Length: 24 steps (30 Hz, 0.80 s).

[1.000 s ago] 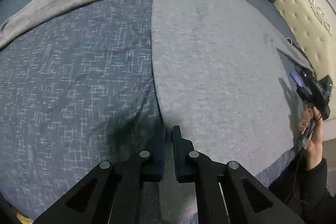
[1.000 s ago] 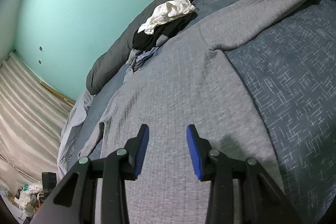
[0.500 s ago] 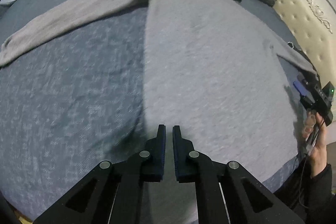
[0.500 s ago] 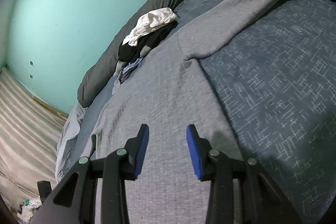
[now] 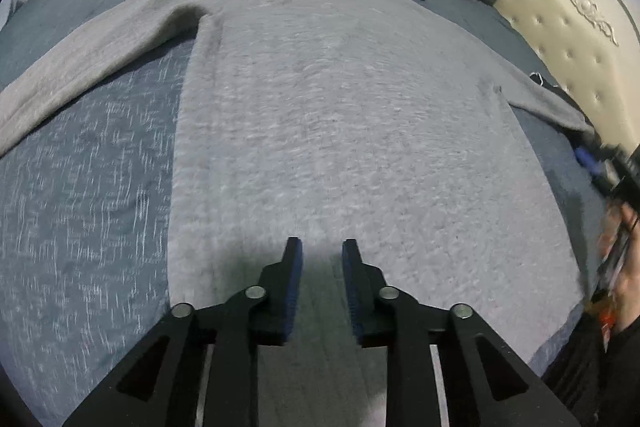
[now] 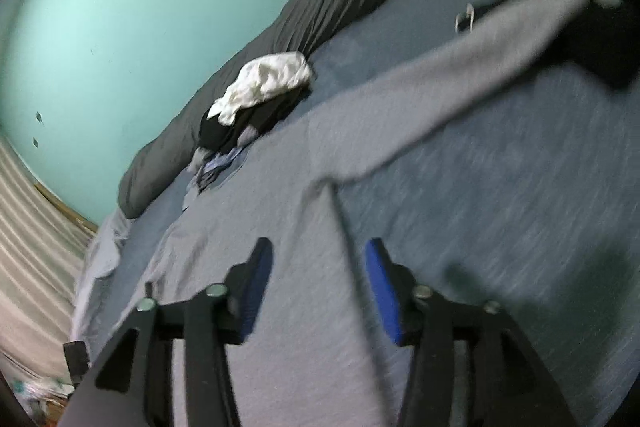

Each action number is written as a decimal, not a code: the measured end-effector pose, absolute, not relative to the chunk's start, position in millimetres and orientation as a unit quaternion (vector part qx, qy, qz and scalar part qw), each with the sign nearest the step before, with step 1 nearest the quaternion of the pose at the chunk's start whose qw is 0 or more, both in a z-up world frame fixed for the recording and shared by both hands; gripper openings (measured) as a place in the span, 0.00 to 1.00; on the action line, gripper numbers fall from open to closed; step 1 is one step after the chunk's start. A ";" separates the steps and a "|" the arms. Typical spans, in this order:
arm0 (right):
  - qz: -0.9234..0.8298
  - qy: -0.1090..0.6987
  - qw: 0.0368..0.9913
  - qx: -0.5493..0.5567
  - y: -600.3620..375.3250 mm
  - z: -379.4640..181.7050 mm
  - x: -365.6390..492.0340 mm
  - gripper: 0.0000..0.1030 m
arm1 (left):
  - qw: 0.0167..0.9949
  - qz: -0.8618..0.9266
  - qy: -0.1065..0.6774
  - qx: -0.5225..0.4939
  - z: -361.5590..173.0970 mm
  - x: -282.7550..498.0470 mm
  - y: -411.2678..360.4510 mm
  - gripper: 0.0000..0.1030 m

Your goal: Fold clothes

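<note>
Two sets of tongs hang over a grey sweater (image 5: pixel 340 115) spread flat, front down or up I cannot say, across the blue bedspread (image 5: pixel 80 207), and both have just been opening. The left tongs (image 5: pixel 318 267), pinched nearly together a second ago at the sweater's left side seam, now stand a little apart with nothing between them, low in the centre of the frame over the hem end of the body. The right tongs (image 6: pixel 318 287) have spread wider too, also empty, above the sweater's other side seam in the lower middle of their view. Compared with a second ago both have slid sideways along the garment. My guess is that the smoothing is finished and a fresh grasp for the first fold is being lined up.

One sleeve (image 5: pixel 92 59) stretches to the left edge of the left view; the other sleeve (image 6: pixel 480 67) runs to the upper right in the right view, its cuff smeared by blur. A pile of clothes (image 6: pixel 260 99), white on black, sits by the dark bolster (image 6: pixel 280 39) along the teal wall. At the right edge of the left view, the person's hand (image 5: pixel 624 267) is cut off and blurred. The hem itself lies behind the tongs, out of sight.
</note>
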State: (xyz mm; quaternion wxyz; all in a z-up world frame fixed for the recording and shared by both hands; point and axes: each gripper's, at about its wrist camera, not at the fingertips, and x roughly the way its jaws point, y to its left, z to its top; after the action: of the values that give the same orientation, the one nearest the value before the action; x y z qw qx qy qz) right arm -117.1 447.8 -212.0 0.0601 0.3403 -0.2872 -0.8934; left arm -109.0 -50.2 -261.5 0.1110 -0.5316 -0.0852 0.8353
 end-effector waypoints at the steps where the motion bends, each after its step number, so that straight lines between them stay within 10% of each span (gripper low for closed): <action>1: -0.897 -0.277 0.049 0.341 460.1 -208.2 -120.8 0.51 | 0.111 0.836 -0.086 -0.531 -262.8 -110.7 -50.2 0.23; 12: -0.895 -0.254 -0.137 0.339 650.4 -185.0 -142.9 0.59 | 0.103 0.837 -0.110 -0.527 -280.2 -125.3 -47.4 0.35; 24: -0.870 -0.337 -0.136 0.332 702.4 -207.0 -175.3 0.59 | 0.089 0.843 -0.112 -0.519 -285.8 -122.7 -45.1 0.36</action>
State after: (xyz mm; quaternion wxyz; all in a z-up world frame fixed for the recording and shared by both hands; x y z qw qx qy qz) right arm -175.3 702.4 -207.0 -0.1355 0.3325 -0.3368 -0.8704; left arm -122.7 -45.1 -285.8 0.0887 -0.5192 -0.1120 0.8426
